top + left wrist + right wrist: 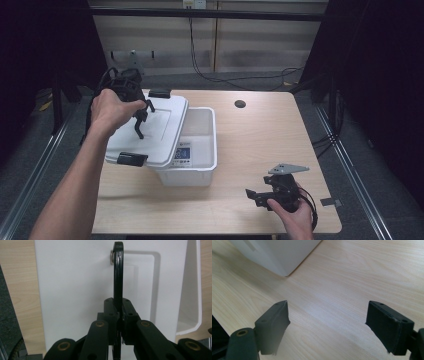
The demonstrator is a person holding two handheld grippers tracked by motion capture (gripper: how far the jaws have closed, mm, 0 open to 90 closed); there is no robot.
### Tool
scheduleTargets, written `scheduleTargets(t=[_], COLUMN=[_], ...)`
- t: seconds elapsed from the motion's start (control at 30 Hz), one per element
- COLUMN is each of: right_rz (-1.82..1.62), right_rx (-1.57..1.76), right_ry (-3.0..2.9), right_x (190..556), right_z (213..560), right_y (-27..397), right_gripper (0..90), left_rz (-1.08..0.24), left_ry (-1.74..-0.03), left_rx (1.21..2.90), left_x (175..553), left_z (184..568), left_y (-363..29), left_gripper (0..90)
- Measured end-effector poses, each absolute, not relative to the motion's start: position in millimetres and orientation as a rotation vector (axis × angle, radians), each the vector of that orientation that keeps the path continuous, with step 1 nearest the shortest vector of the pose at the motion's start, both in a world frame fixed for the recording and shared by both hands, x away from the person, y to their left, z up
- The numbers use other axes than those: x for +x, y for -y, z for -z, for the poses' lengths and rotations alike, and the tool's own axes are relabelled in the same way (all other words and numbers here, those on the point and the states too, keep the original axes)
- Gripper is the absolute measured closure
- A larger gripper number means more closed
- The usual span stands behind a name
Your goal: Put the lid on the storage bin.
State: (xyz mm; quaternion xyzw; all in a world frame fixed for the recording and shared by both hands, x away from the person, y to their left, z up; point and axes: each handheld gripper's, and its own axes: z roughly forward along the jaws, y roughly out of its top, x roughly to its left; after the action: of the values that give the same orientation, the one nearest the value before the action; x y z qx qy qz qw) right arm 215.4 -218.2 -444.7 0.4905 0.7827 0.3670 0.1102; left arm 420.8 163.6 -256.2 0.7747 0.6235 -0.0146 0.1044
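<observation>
A white plastic bin (202, 150) stands left of the table's middle. Its white lid (165, 127) lies shifted to the left, so the bin's right part is uncovered. My left gripper (140, 119) is over the lid, shut on the thin black handle (118, 272) on the lid's top; in the left gripper view the left gripper (119, 312) has both jaws pressed against that handle. My right gripper (257, 196) rests low near the table's front right, apart from the bin. In the right gripper view the right gripper (327, 322) stands open over bare wood, with the bin's corner (277, 255) ahead.
Black latches sit at the lid's far end (159, 93) and near end (132, 159). A label (183, 153) is on the bin's front wall. The wooden table (260, 140) has a round cable hole (240, 104) at the back. Cables run along the floor behind.
</observation>
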Motion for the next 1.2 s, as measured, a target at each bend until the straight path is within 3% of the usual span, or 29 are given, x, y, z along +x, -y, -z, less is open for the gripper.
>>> scheduleTargets(t=[0.4,1.2], right_rz=[-1.078,-1.084], right_rx=[1.432,1.423], right_ry=[-2.307,-2.320], right_x=[214.4,213.6], right_z=[444.3,444.4], right_y=[218.0,216.3], right_gripper=[17.6,17.6], left_rz=[0.009,-0.035], left_ry=[-1.965,-1.995], left_rx=[2.166,2.163], left_x=[423.8,418.7], left_z=[260.8,264.2], left_y=[-152.6,-105.5], left_gripper=[85.0,85.0])
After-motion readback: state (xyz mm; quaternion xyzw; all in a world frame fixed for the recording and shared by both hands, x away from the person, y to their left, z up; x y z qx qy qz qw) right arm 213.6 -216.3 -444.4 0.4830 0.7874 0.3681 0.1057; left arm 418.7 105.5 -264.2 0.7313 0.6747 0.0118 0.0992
